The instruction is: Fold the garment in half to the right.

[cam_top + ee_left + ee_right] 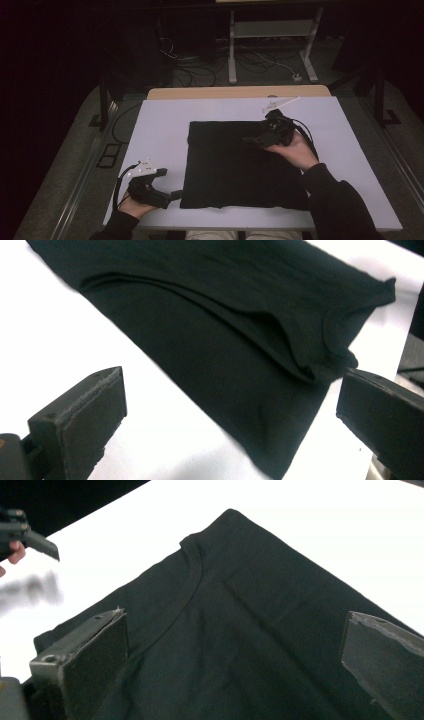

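High view: both grippers, left gripper (pixel 167 187) and right gripper (pixel 260 140), are hovering agape beside the folded black T-shirt (pixel 235 167); folding looks unfinished.

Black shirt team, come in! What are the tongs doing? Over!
Left tongs open, at black shirt's near-left corner. Right tongs open, above shirt's far right. Shirt folded flat on white table. Nothing in the way.

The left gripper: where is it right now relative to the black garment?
In the high view the left gripper sits at the table's near left, jaws open, just beside the near-left corner of the folded black garment, not gripping it.
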`<state>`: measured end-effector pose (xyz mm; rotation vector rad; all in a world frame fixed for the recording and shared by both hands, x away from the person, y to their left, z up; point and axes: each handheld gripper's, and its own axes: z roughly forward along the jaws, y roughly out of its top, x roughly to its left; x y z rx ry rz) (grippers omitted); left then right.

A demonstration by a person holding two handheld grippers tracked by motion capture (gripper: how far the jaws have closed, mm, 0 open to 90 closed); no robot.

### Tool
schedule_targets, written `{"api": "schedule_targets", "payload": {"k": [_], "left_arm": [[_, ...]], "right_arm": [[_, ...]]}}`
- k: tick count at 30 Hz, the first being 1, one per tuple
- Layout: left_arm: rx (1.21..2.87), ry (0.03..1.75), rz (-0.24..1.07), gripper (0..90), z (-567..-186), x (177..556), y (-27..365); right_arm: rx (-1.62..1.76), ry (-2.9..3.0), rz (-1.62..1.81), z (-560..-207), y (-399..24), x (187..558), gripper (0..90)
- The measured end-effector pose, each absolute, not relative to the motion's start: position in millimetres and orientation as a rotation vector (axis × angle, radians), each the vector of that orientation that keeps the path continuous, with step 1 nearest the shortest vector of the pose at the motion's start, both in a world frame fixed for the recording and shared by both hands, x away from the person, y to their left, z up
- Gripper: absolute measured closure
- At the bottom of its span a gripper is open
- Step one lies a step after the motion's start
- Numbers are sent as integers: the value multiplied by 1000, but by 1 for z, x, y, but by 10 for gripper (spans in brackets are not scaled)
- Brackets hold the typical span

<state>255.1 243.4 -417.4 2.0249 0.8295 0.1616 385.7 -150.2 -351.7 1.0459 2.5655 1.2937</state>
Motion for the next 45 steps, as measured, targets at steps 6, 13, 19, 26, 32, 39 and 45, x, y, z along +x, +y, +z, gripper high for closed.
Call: {"api": "schedule_targets", "payload": {"k": [6,13,19,26,32,39,45], "left_arm": [[2055,805,150,0,-422,253,240],[2095,768,130,0,-427,251,235],[2128,745,112,0,-432,251,229],[2160,718,100,0,-434,249,223],[2180,697,91,0,-436,248,219],[2242,648,69,0,-438,250,215],[2287,621,42,0,-442,250,208]], "right_arm": [[1021,2564,1289,-347,-134,402,0],[1005,2574,1286,-345,-113,420,0],[973,2598,1274,-344,-95,430,0],[957,2609,1265,-345,-77,443,0],[949,2619,1256,-344,-64,451,0],[942,2624,1255,-346,-52,459,0],[945,2638,1249,-352,-41,466,0]]}}
